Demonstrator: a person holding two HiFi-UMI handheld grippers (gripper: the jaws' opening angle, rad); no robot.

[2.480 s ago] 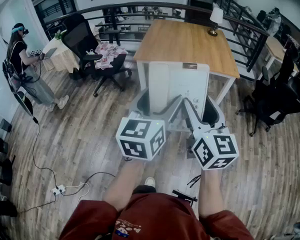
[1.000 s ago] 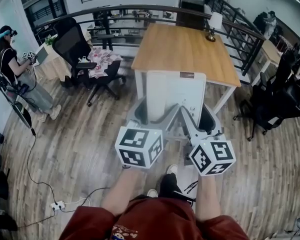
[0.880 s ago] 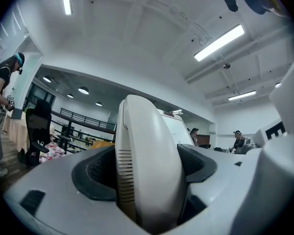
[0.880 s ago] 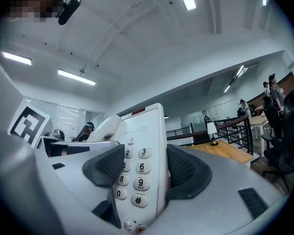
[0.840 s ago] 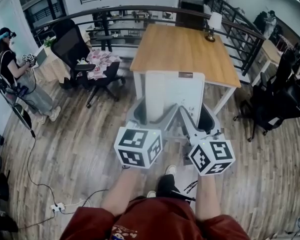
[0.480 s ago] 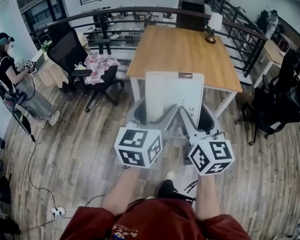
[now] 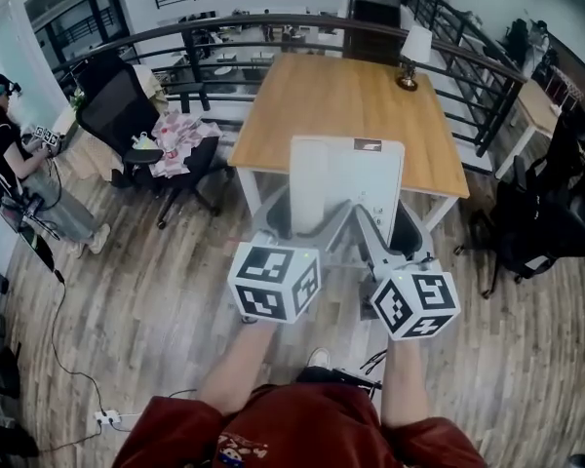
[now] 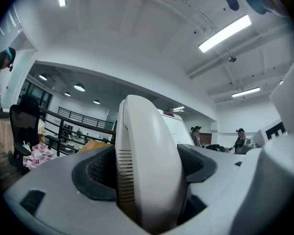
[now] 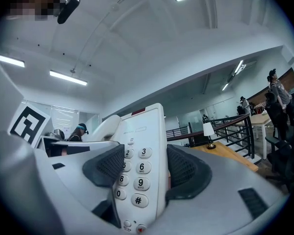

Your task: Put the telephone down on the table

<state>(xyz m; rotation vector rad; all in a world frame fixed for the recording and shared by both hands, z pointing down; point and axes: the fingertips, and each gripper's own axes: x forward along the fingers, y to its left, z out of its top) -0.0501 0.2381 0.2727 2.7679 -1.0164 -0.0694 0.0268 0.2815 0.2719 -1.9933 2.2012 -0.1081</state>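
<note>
Below the head camera lies a wooden plank floor point(image 7: 146, 291), the biggest thing in the scene. Ahead stands a bench point(image 7: 361, 105) with a light wooden top on white legs, and a dark railing point(image 7: 224, 25) curves behind it. At the left of the bench is a black office chair point(image 7: 112, 115) with a red and white patterned thing point(image 7: 175, 130) on its seat, and further left a person point(image 7: 10, 154) is standing.

The white telephone point(image 7: 346, 175) is held in the air between the two grippers, over the floor and just before the near edge of the bench; it does not rest on the bench top.

The left gripper point(image 7: 302, 220) has its fingers point(image 8: 95, 168) clamped on the side with the handset point(image 8: 147, 146), which fills the gap between the dark pads. The right gripper point(image 7: 385, 224) has its fingers point(image 9: 186, 173) clamped on the side with the number keys point(image 9: 136, 182), pressing the body from both sides.

A small table lamp point(image 7: 412, 52) with a white shade stands on the far right part of the bench.
</note>
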